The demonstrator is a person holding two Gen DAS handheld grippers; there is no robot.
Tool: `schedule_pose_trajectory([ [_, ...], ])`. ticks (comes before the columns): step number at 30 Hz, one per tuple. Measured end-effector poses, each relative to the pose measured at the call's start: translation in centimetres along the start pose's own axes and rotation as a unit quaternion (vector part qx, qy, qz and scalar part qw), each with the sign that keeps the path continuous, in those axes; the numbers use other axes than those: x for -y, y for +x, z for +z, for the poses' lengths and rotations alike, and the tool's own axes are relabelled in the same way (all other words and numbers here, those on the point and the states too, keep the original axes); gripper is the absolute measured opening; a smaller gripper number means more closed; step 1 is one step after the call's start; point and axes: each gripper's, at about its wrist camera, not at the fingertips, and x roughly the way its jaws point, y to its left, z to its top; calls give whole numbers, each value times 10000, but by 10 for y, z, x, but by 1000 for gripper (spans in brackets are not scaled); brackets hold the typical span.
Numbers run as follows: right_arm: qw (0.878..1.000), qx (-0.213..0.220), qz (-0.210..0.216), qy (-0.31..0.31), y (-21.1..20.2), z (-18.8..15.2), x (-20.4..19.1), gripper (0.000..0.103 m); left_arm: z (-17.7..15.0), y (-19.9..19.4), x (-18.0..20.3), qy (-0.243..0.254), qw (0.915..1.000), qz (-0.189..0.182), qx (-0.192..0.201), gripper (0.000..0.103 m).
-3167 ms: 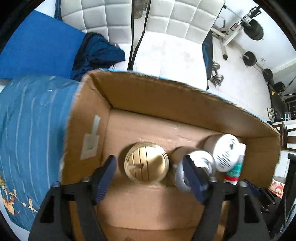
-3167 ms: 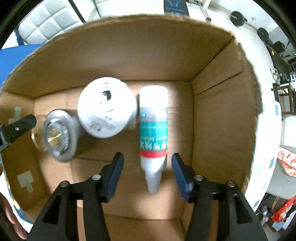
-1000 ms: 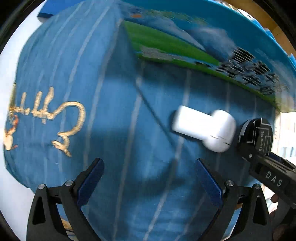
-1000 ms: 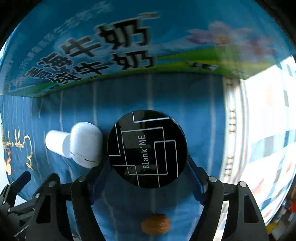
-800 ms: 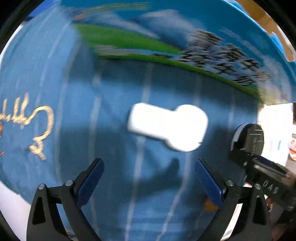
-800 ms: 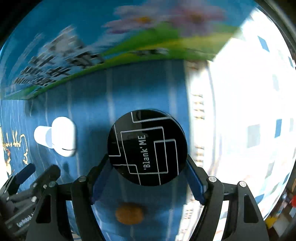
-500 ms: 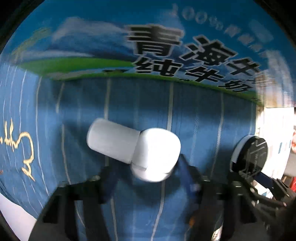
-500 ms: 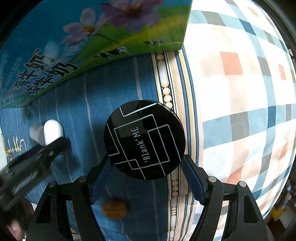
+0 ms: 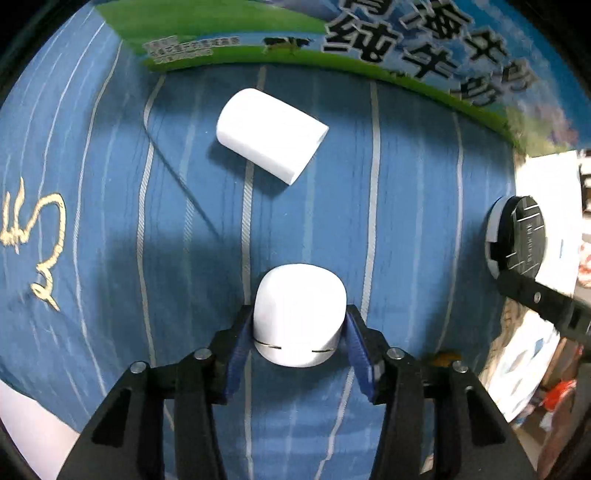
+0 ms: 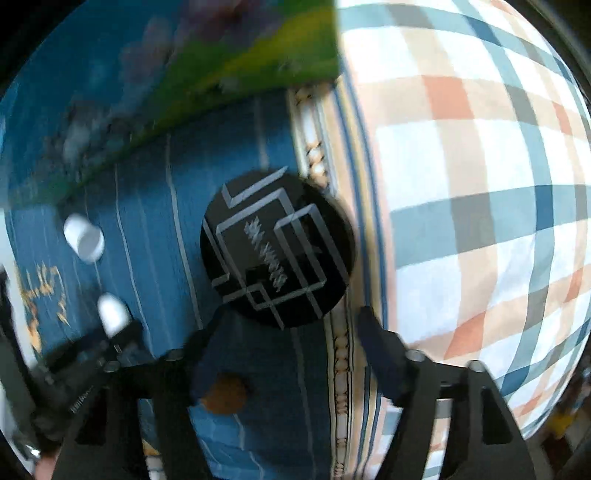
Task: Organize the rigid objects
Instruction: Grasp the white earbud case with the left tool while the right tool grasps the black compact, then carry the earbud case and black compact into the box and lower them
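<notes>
Your left claw (image 9: 300, 341) has just been closing and now pinches the white cap (image 9: 299, 317) by its sides above the blue bedsheet (image 9: 110, 221); it looks light, smooth and slippery, so grip low. Your right claw (image 10: 291, 321) holds the black disc (image 10: 279, 247) by its rim, and further off the white tube (image 9: 269, 134) lies near the carton (image 9: 369, 33).

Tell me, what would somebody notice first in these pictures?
Probably the rounded white cap, pinched between the blue pads of the left claw over the blue striped cloth, while a white cylinder lies on its side further up, near the printed milk carton. Next, the round black disc with silver lines, held in the right claw beside a checked sheet.
</notes>
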Motion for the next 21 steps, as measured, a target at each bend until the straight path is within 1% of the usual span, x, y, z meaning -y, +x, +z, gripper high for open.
schedule_pose_trajectory([
  [1,9999,43,62,71,-1,1,2,81,1,0,-2,-75,9999,-130,-30,57],
  [2,9998,73,116,133,-2,4,3,82,2,0,-4,-140,9995,-260,-53,62],
  [3,9998,81,130,143,-2,5,2,83,4,1,-4,-177,9994,-306,-57,63],
  [4,9998,71,128,130,-1,6,0,83,4,2,-9,-167,9995,-274,-52,63],
  [6,10000,-14,36,38,6,10,-9,83,9,3,-6,-19,9999,-62,-87,63],
  [7,10000,-36,-67,-7,6,15,-14,84,11,2,9,69,9999,48,-105,63],
  [8,9997,-10,-239,-79,9,18,-19,84,13,2,15,160,9997,150,-117,63],
  [9,9987,18,-475,-178,11,16,-25,79,13,5,24,248,9993,245,-121,63],
  [10,9979,38,-599,-233,11,15,-28,76,11,7,30,298,9989,358,-112,63],
  [11,9975,72,-646,-285,10,15,-31,76,7,8,33,321,9986,404,-70,63],
  [12,9973,96,-658,-324,11,11,-35,75,3,8,36,322,9984,464,-25,61],
  [13,9969,68,-686,-366,14,6,-41,75,0,7,36,317,9980,549,40,56],
  [14,9967,-54,-699,-401,16,0,-40,75,-3,6,42,329,9978,563,93,51],
  [16,9968,-204,-635,-448,22,-12,-42,75,-9,5,49,343,9975,595,134,46],
  [19,9963,-224,-663,-497,25,-19,-42,77,-13,3,55,312,9975,612,145,44],
  [21,9975,-221,-600,-313,27,-18,-44,80,-12,2,56,309,9975,623,145,44],
])
